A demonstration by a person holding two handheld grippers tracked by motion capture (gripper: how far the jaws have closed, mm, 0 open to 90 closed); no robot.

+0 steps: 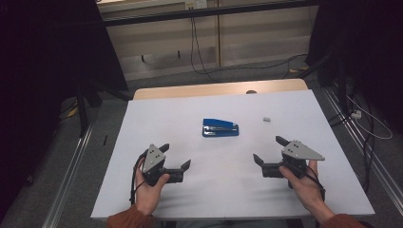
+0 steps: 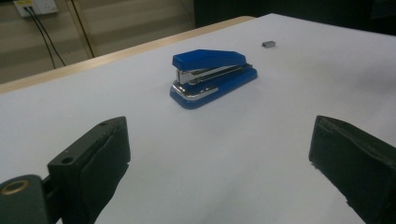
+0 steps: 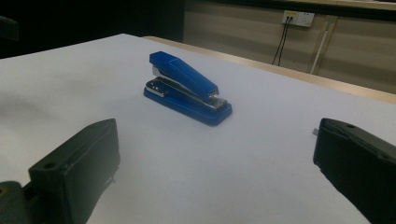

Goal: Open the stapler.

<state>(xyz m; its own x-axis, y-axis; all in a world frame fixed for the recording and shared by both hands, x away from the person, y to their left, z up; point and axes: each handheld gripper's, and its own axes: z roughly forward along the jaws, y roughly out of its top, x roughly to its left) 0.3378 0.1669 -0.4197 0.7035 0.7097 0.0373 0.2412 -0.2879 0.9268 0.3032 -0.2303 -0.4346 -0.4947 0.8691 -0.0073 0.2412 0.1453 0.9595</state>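
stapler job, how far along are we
Nothing looks done: the blue metal stapler sits closed and untouched mid-table, a small grey staple block apart from it. In hand: nothing; left gripper and right gripper rest open, aimed at it. Reaching and grasping remain.

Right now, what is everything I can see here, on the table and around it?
stapler: one, blue with silver metal, lying shut near the middle of the table
small grey block: one, grey, on the table to the right of the stapler and apart from it; too small to tell what it is
table: one, white top with a light wooden strip along the far edge
wall socket: one, white, on the wall beyond the table, with black cables hanging from it
cables: several, black and white, on the grey floor right of the table
left gripper: one, black with a grey plate, jaws open, near side left
right gripper: one, black with a grey plate, jaws open, near side right
sleeves: two, rust orange, bottom edge
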